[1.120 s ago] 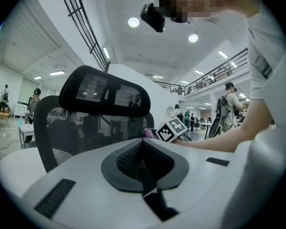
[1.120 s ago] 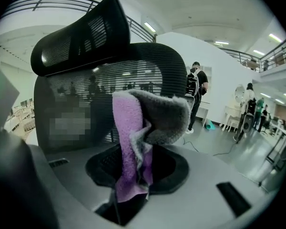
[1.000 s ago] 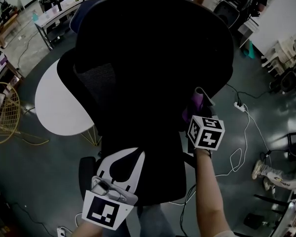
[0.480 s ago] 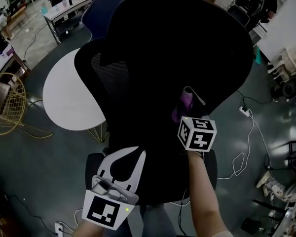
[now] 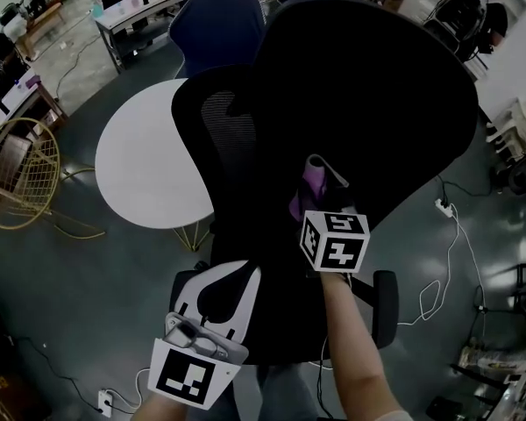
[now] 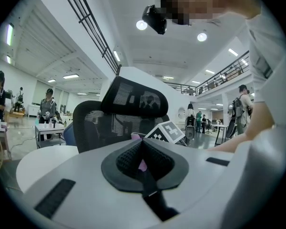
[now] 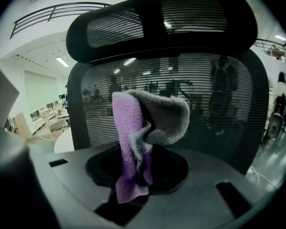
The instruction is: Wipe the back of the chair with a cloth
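Grip first: had the right hand-held gripper [image 7: 133, 178] clamped on a purple-and-grey cloth [image 7: 136, 128], pinched by its lower end so that the loose, folded top stood out ahead of the jaws as a soft wiping pad. Pointed that pad at the mesh back of the black chair [image 7: 214, 109], below the headrest [image 7: 162, 23]. Looked very near the mesh, though could not tell whether touching. From the head view, placed the cloth about the middle of the chair back, which suited a wiping pass there.

Had the left hand-held gripper [image 6: 143, 168] closed on nothing, held low by the chair's lower back and well apart from the cloth. Judged it parked out of the way, or ready to steady the chair.

Beyond the chair, noted a round white surface [image 5: 145, 160] and a wire basket seat [image 5: 35, 169] off to the left, neither involved.
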Demonstrator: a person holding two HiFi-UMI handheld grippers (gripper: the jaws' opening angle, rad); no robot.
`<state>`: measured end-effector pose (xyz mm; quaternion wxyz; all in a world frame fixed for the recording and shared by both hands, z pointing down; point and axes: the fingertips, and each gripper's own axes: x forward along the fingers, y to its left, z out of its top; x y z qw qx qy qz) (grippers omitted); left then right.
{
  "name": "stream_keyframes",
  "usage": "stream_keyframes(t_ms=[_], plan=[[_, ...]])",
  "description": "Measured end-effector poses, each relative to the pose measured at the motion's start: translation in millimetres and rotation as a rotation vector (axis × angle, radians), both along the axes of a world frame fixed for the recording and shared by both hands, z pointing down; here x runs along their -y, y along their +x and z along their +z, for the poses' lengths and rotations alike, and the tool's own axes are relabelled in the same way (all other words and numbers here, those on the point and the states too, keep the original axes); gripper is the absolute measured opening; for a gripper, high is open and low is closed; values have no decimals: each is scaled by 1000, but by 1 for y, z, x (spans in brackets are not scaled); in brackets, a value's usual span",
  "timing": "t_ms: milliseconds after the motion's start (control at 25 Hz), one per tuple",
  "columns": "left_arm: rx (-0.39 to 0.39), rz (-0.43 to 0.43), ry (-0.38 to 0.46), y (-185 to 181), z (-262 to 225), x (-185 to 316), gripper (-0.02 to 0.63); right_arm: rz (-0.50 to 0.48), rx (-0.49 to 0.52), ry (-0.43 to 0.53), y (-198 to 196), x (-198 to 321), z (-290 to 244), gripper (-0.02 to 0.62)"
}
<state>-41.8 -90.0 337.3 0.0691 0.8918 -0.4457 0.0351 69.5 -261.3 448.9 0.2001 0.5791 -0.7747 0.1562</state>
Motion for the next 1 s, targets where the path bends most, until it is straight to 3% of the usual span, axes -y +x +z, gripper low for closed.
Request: stream_keyframes(t_ms=[440, 1000], plan=[[6, -42, 9, -36, -2, 0, 12, -85, 17, -10, -73, -4, 3, 124], [13, -61, 4, -57, 0, -1, 12, -185, 33, -27, -146, -12, 10, 124]])
